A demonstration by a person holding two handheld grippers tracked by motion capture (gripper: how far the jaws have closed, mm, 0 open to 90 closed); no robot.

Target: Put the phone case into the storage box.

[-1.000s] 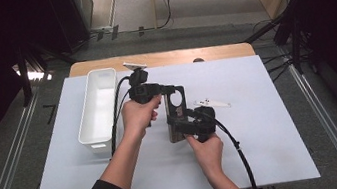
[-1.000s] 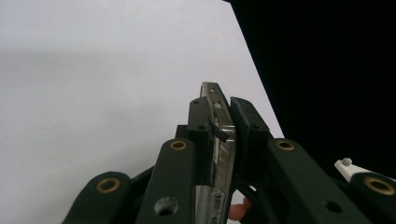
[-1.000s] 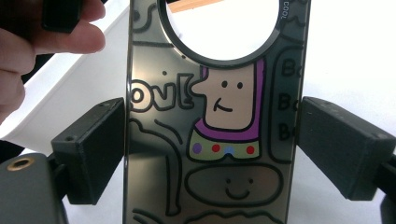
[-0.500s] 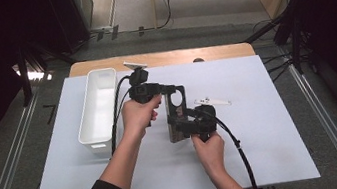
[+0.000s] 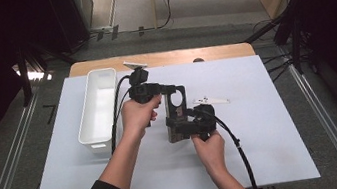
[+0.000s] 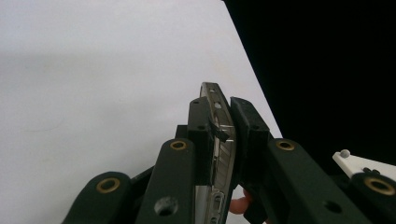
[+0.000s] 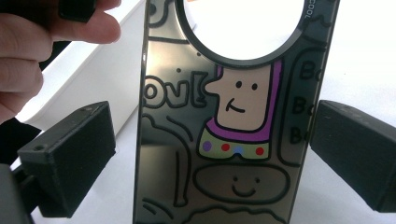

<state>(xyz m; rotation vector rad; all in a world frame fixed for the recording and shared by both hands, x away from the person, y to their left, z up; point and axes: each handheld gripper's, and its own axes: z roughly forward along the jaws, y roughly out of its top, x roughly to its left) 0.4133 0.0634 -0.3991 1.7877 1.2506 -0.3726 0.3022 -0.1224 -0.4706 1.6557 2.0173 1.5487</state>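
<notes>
The table [image 5: 277, 159], under a white sheet, bears a white bin [image 5: 99, 105] at the phone case's left. The phone case [image 7: 224, 140] stands between both grippers, near the middle. It looks light, thin and glossy, so likely slippery and a little bendy; its edges are the place to grip. The left gripper [image 6: 219, 126] is clamped on the case's upper edge. The right gripper [image 7: 210, 158] has just been opening; its pads stand apart, the case between them untouched.
</notes>
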